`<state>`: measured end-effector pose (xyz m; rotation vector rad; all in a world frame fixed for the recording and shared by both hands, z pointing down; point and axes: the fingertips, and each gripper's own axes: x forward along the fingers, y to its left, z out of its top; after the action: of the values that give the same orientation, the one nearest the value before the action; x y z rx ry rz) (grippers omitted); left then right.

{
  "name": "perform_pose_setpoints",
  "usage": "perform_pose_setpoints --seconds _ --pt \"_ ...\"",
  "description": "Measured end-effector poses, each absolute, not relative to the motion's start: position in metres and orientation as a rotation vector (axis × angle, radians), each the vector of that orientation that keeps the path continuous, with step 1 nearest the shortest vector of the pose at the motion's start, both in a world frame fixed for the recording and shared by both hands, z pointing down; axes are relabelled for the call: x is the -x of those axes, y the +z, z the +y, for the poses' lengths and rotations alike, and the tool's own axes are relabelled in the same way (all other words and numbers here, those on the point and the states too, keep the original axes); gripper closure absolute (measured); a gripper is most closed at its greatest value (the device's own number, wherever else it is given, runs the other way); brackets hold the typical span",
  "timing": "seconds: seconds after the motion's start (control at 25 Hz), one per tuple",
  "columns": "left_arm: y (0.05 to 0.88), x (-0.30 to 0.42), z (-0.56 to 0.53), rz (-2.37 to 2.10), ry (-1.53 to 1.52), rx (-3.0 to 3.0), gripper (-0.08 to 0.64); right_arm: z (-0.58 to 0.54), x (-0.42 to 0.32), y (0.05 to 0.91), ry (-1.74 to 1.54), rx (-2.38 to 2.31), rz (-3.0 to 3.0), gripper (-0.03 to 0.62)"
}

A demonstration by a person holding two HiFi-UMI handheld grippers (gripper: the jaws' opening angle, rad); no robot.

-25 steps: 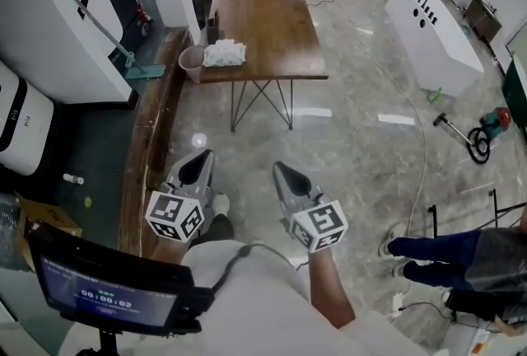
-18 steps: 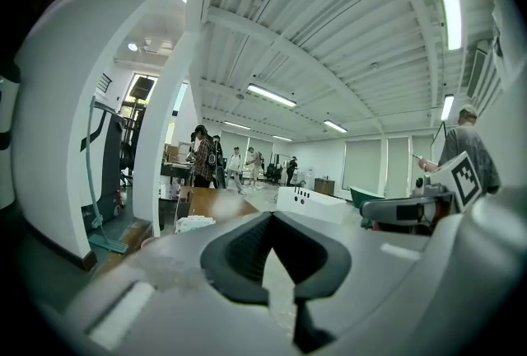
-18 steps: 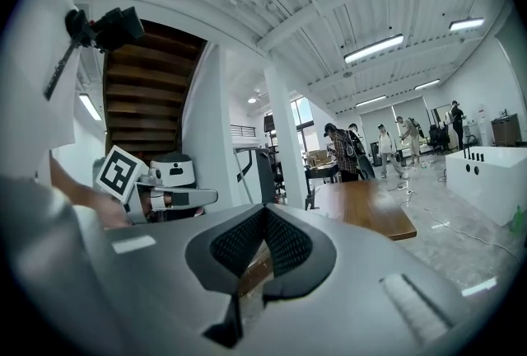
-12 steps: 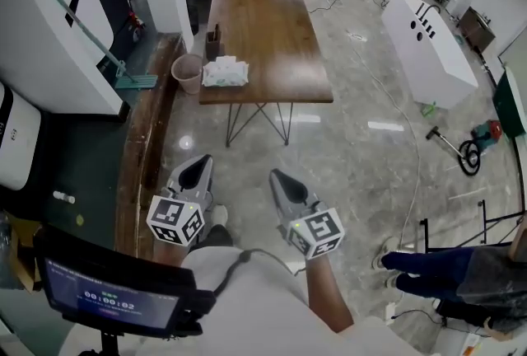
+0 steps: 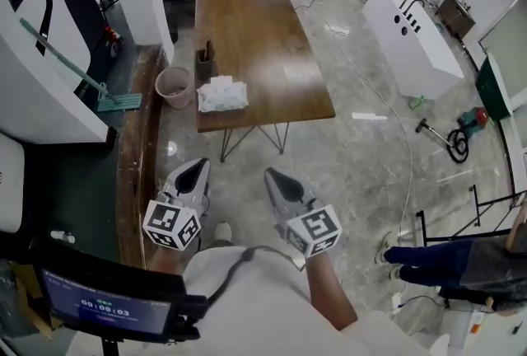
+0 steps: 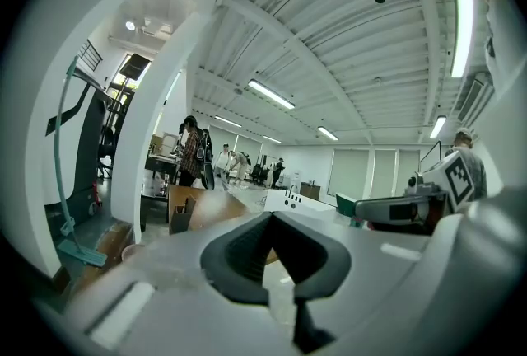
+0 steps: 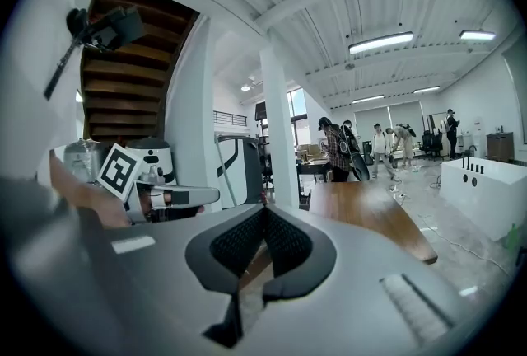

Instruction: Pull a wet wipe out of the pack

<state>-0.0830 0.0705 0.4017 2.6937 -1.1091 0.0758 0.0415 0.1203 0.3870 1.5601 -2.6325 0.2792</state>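
Observation:
A white wet wipe pack lies near the front left corner of a brown wooden table in the head view. My left gripper and right gripper are held side by side over the floor, short of the table and well apart from the pack. Both are shut with nothing between the jaws. In the left gripper view the left gripper points toward the table. The right gripper shows the table ahead to the right; the pack is hidden in both gripper views.
A small dark holder stands on the table's left edge behind the pack. A pink bin and a mop sit left of the table. A wooden ledge runs along the left. A white cabinet, floor cables and a bystander's legs are to the right.
Both grippers have come nearer to the table, which has slid down and grown in the head view. The jaws stayed shut.

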Motion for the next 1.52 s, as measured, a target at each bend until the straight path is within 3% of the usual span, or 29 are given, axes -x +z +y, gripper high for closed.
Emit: perform_pose_setpoints --seconds 0.76,1.52 --pt "0.454 0.111 -0.037 -1.002 0.156 -2.64 0.554 0.009 -0.022 0.43 0.374 -1.527 -2.573 0.584" --pt "0.42 0.041 -0.165 -1.359 0.128 -2.541 0.554 -0.154 -0.058 0.404 0.265 -1.059 -2.811 0.584"
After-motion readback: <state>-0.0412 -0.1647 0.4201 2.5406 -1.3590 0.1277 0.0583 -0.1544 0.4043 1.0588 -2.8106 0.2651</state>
